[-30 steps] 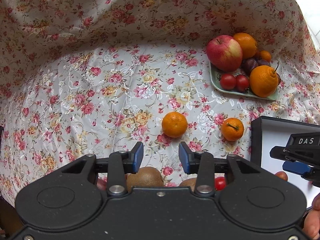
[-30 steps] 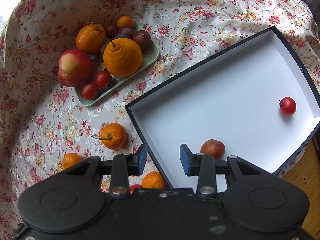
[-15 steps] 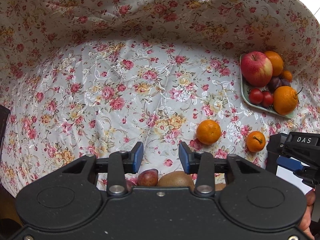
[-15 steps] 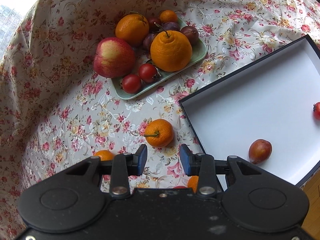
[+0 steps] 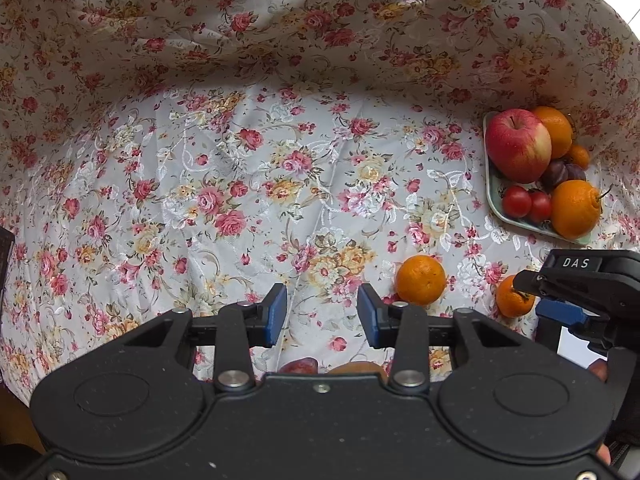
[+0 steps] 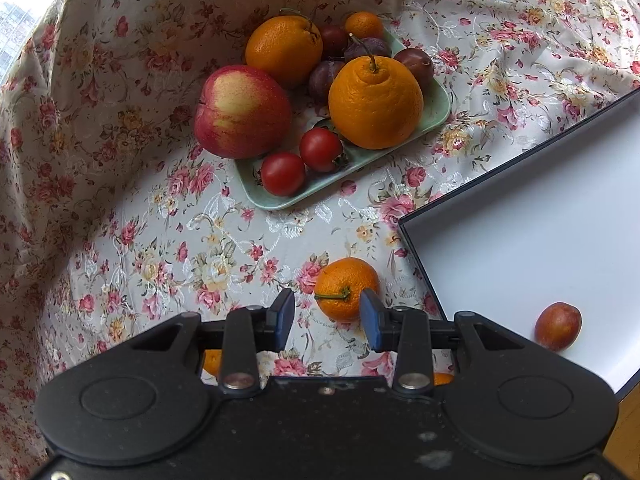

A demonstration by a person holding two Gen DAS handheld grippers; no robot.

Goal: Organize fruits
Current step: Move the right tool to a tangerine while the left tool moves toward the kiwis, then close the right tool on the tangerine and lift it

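1. Left wrist view: left gripper (image 5: 322,316) has its jaws apart and empty over the floral cloth (image 5: 240,184); a loose mandarin (image 5: 421,280) lies at two o'clock.
2. Right wrist view: right gripper (image 6: 327,320), jaws released, is nearer the stemmed mandarin (image 6: 346,289) (at twelve o'clock), beside the white box (image 6: 520,248).

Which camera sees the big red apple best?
The right wrist view. There the apple looks big and whole, leaning at the green tray's edge, yellow patch showing. In the left wrist view the apple sits small at the far right edge, stretched by the lens.
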